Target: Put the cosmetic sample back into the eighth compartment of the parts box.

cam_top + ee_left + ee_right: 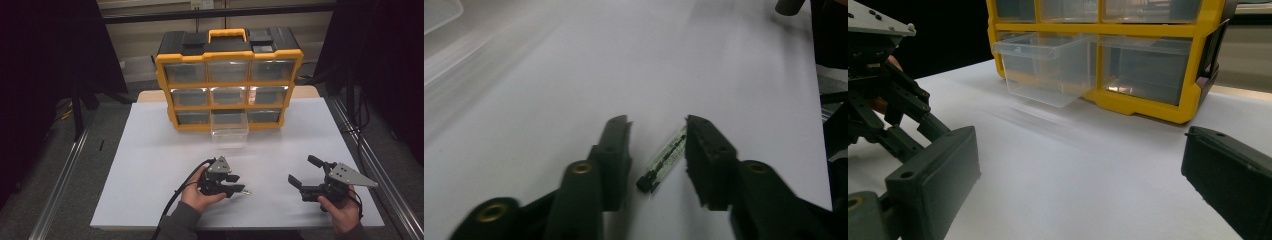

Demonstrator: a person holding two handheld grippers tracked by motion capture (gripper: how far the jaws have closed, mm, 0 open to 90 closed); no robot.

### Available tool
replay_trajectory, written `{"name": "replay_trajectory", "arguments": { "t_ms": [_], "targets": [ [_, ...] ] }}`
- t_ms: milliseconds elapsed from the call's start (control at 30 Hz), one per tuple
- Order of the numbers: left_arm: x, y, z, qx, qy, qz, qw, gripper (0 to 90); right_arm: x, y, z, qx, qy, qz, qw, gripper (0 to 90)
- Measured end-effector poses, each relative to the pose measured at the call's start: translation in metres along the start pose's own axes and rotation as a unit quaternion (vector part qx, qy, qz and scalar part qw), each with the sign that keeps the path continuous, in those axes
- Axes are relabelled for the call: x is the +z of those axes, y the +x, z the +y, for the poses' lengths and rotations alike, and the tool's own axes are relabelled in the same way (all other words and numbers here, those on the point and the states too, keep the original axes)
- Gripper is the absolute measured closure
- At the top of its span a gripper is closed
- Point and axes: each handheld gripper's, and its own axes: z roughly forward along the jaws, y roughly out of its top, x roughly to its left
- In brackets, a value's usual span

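A small clear glass fuse with dark metal end caps lies flat on the white table, slanted, between the gripper's jaws and touching neither.

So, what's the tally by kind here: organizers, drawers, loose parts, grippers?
Yellow-and-black drawer organizer: 1
Clear drawers in it: 9, of which 1, the bottom middle drawer, is pulled out
Small slim part on the white table: 1
Grippers: 2, left gripper and right gripper
Total: 13
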Motion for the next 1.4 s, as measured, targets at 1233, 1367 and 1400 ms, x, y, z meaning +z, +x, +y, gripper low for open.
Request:
{"name": "replay_trajectory", "arguments": {
  "t_ms": [1233, 1367, 1400],
  "targets": [
    [0.01, 0.005, 0.009, -0.019, 0.036, -0.03, 0.9987, 81.2, -0.001, -0.001, 0.0, 0.003, 0.0, 0.0, 1.0, 1.3],
    [0.005, 0.007, 0.014, -0.036, 0.02, -0.041, 0.9983, 81.2, -0.001, -0.001, 0.0, 0.001, 0.0, 0.002, 1.0, 1.3],
    [0.003, 0.008, 0.016, -0.039, 0.025, -0.038, 0.9982, 81.2, -0.001, -0.001, 0.0, 0.001, 0.0, 0.002, 1.0, 1.3]
  ]
}}
